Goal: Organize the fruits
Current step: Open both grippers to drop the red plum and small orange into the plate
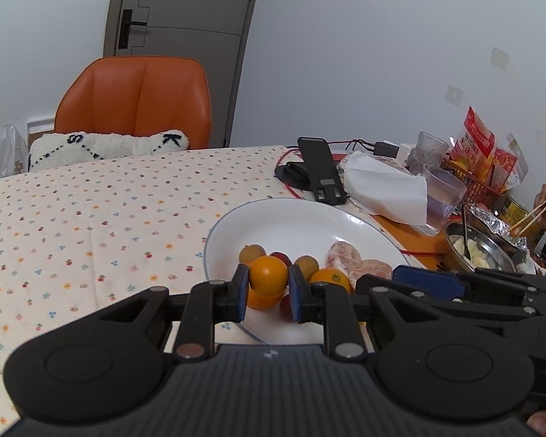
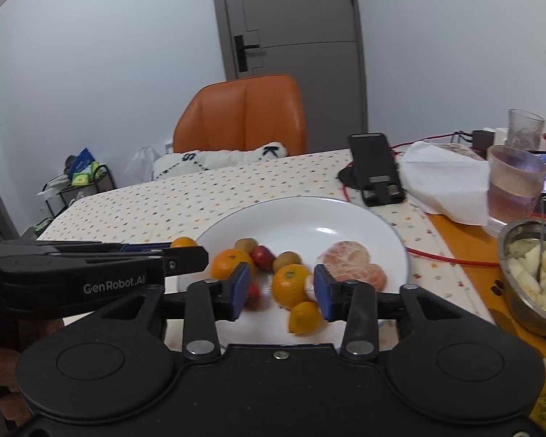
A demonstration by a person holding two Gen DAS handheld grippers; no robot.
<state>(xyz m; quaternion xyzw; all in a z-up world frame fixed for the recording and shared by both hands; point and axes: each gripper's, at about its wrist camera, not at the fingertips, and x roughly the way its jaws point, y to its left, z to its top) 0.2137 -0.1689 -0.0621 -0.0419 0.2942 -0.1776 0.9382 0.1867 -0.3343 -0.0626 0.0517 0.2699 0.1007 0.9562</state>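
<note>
Soft, even indoor light fills the room, cool and a little flat, with only faint shadows under the fruit. A small bright glare sits on the white plate point(image 2: 320, 231). Both views bend hard at the edges: the door point(image 1: 185, 36) bows, and the corners go dark. The right wrist view is slightly smeared around the oranges point(image 2: 291, 286).

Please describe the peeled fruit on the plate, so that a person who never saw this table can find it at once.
Find the large white plate on the dotted tablecloth. At its right side, apart from the small whole oranges and brown fruits, lies the peeled citrus. It alone has no skin: pale pink-orange segments with white threads.
</note>
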